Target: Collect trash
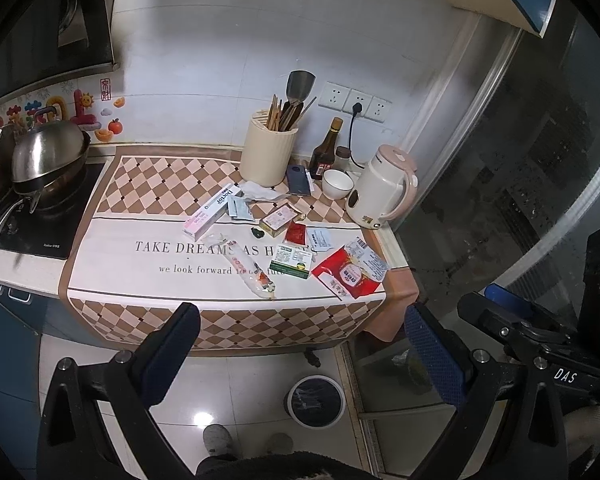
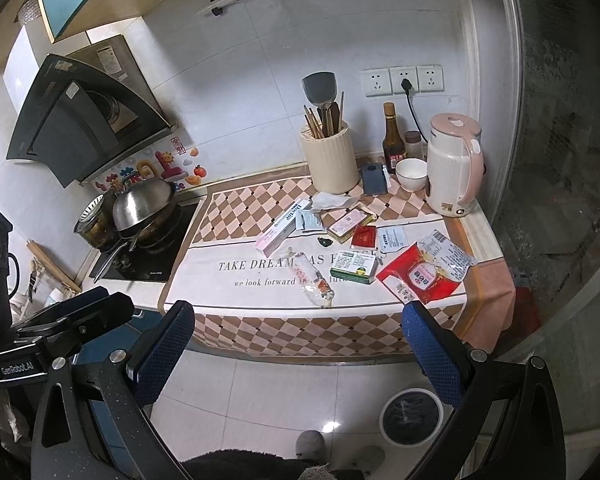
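Both tongs hang back from the counter edge, nothing gripped. Left tongs [image 1: 300, 354] jaws spread wide, empty; ahead and slightly left lies the long box [image 1: 212, 212], then the clear wrapper [image 1: 246, 266] straight ahead. Right tongs [image 2: 298, 350] likewise spread, empty; green box [image 2: 354, 266] ahead, red packet [image 2: 420, 276] ahead-right, nearest. Bin [image 2: 411, 416] sits on the floor below, right. Best start: take the near red packet by its flat edge, pinch low so it doesn't slide.

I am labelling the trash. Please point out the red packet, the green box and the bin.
red packet [image 2: 416, 276], right wrist view, middle of its red face
green box [image 1: 294, 261], left wrist view, its top label
bin [image 2: 440, 402], right wrist view, its white rim
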{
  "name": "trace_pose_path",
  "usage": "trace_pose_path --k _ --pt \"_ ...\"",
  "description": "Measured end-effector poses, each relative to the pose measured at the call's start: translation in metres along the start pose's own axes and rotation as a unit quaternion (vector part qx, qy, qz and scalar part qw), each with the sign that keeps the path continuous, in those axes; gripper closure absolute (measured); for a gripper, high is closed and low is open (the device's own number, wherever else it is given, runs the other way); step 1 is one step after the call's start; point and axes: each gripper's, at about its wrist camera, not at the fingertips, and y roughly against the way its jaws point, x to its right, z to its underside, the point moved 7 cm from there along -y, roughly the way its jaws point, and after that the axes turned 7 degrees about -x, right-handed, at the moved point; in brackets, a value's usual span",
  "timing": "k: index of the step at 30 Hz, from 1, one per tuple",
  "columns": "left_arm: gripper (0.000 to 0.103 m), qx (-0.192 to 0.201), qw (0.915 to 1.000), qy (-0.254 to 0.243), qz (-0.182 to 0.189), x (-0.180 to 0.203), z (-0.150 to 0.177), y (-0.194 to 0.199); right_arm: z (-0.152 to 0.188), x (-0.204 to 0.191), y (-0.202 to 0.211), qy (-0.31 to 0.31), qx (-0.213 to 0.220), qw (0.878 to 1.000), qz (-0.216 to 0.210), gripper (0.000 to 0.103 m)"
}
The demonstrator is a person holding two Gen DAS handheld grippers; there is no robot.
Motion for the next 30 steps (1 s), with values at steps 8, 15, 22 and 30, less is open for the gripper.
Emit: trace_pose_path --k 8,15,22,30 --pt "0.000 -0.002 1.0000 -0.002 -0.002 0.0052 0.0014 -0.0022 0.0015 0.0023 0.0025 0.001 -0.001 1.000 -0.007 0.000" --pt "0.000 -0.007 1.0000 -0.003 0.004 0.0096 0.0072 -0.0002 0.0036 0.0010 0.0034 0.002 -0.003 1.000 -0.008 0.000" --pt "0.000 -0.006 1.0000 -0.003 0.004 0.0110 0.0086 0.0013 0.0044 -0.0010 0.0045 0.002 -0.002 1.000 -0.009 0.000" --pt "0.000 -0.006 1.0000 -0.003 0.005 0.0108 0.0060 0.0020 0.0068 -0.0042 0.0067 0.002 -0.004 1.000 -0.012 0.000"
